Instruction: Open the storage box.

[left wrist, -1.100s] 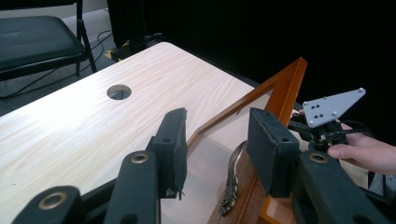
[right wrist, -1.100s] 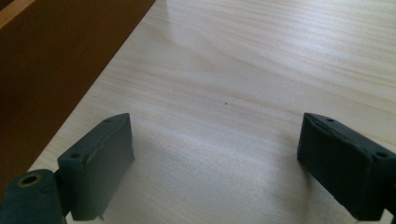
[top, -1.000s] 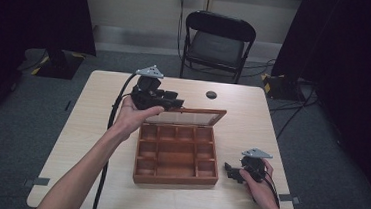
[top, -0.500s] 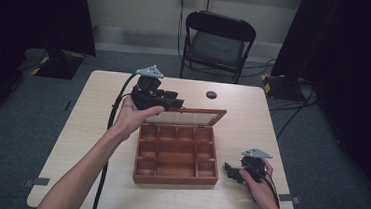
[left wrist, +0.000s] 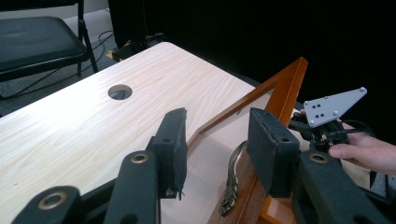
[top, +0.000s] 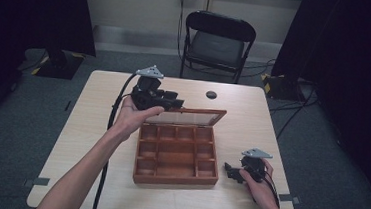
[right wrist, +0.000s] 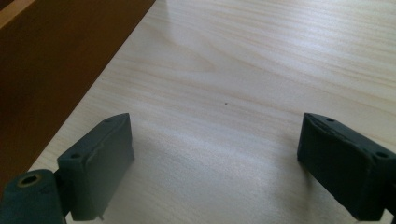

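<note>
At the left of the high view, the left gripper (top: 171, 103) is held above the counter (top: 96, 127) at the rear left corner of the wooden compartment box (top: 177, 154), right at the near end of its raised lid (top: 187, 116). In the left gripper view its jaws stand apart with the lid's orange-brown frame edge (left wrist: 261, 93) running up between them; the glazed panel and a small brass clasp (left wrist: 233, 182) lie in the gap, and neither pad is seen pressing on the wood. The box itself sits open at the counter's middle, its lid tilted up along the far side, its rows of small compartments facing upward. Farther right, the right gripper (top: 233, 171) rests low by the counter's front right corner, just beside the box's right wall but apart from it. In the right gripper view its jaws are spread wide over bare pale wood grain (right wrist: 243, 93), with the box's brown side wall (right wrist: 51, 70) along the left. A round cable hole (top: 211, 94) sits near the counter's far edge. Behind the counter stands a black folding chair (top: 219, 42) on grey carpet, with dark curtains at both sides and loose cables on the floor.
</note>
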`<state>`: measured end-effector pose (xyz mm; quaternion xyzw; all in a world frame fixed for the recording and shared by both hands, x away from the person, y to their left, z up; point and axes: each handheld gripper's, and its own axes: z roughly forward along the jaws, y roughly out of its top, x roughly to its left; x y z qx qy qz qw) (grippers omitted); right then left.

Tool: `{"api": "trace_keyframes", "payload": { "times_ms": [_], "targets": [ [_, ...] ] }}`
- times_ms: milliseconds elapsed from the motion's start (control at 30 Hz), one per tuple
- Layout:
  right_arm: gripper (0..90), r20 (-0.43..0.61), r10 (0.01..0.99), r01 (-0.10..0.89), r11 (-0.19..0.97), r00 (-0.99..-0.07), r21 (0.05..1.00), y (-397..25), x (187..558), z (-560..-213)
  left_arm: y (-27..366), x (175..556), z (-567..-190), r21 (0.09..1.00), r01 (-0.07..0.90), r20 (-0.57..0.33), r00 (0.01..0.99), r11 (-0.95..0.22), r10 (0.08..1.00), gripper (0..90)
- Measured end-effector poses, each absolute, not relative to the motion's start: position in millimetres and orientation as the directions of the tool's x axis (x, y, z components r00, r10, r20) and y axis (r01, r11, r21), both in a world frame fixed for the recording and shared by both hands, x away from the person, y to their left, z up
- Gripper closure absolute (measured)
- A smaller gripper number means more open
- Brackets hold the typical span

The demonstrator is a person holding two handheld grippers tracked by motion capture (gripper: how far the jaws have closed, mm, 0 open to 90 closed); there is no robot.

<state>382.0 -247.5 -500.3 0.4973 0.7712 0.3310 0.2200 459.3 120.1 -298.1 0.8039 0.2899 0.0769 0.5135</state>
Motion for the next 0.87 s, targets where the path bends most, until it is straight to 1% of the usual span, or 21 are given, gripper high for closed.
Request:
{"api": "trace_keyframes", "payload": {
  "times_ms": [867],
  "targets": [
    [9.9,-0.01,0.912,0.621,0.287,-0.409,0.729,-247.5,382.0,-500.3,120.8,461.2,-298.3,0.87,0.393,-0.184,0.819,-0.299,0.544,56.9]
  ]
}}
